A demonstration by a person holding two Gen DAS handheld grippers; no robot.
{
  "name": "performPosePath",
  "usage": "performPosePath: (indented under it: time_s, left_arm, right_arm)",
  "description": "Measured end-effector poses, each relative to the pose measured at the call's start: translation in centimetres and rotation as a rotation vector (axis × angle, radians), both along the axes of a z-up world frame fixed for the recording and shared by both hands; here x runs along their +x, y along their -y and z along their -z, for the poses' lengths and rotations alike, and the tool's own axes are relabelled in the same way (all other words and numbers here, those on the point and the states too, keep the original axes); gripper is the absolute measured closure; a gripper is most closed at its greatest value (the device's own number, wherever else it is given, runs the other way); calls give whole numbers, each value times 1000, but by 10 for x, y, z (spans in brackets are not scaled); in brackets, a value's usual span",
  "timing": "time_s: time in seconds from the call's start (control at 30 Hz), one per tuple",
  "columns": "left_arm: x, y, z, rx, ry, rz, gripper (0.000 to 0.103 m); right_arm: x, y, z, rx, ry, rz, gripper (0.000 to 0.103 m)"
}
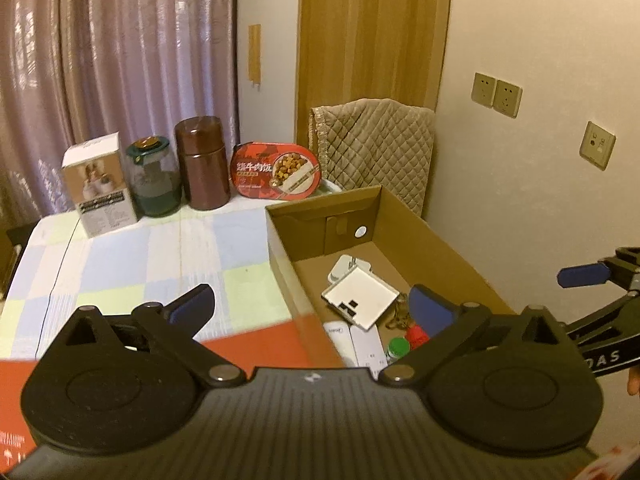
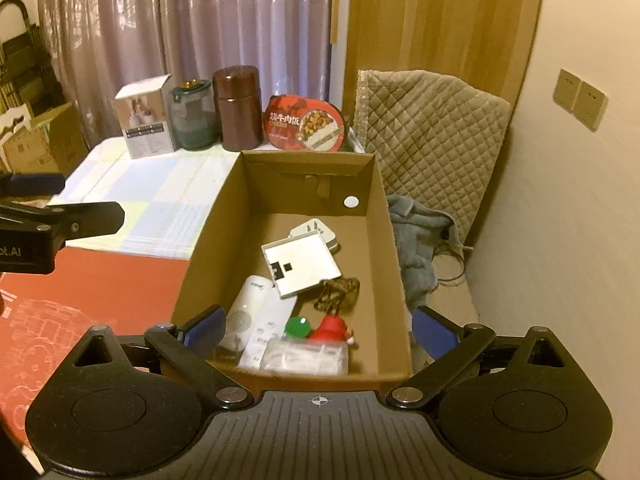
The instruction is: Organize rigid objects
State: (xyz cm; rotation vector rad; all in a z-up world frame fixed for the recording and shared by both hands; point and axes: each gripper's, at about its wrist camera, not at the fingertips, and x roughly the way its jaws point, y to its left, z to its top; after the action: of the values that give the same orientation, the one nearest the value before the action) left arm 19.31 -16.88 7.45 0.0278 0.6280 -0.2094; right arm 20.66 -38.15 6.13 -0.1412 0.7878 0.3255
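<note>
Currently both grippers are spread wide with nothing between the pads: the left gripper (image 1: 312,304) is held over the near left wall of the open brown cardboard box (image 2: 384,216), the right gripper (image 2: 318,330) over its near end. No earlier frame is given, so only this state is noted.

Inside the box lie a white square flat panel (image 2: 302,266), a white plug adapter (image 2: 316,230) just beyond it, a white remote control (image 2: 266,334), a green round cap (image 2: 297,327), a small red figurine (image 2: 332,329) and a clear plastic case (image 2: 306,356) at the near wall.

On the pastel checked tablecloth (image 1: 152,264), at the far edge, four items stand in a row, left to right: a white printed carton (image 1: 98,192), a green-tinted glass jar (image 1: 154,180), a dark brown cylindrical canister (image 1: 204,162) and a red oval instant-meal tub (image 1: 278,172), tilted up on its edge.

Judged step: reach for one of these. A wide opening suits the canister and jar. An upright item is best approached level, gripped at mid-body, pads square to the sides, neighbours not brushed. The jar, being glass, is likely slippery. The free far half of the box floor is suggested for placing.
</note>
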Motion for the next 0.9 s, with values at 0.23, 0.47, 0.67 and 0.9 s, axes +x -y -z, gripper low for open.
performPosePath:
  time_s: [0.23,0.47,0.67,0.9]
  left_arm:
    - [-38,-15,-3,-36,-30,-68,2]
    - [-71,-20,-9,-49,-10,-96,2]
    - [-90,-22,-8,-65,-25,-107,2]
    - [-109,-25,-9,-66,-17,-133,2]
  right_arm:
    - [-37,7,-12,59,22,38,6]
    - [-63,9,-20,80,32,62,6]
    - [-84,11,-23,87,33,73,6]
    - [-103,13,-23,113,25,80,6]
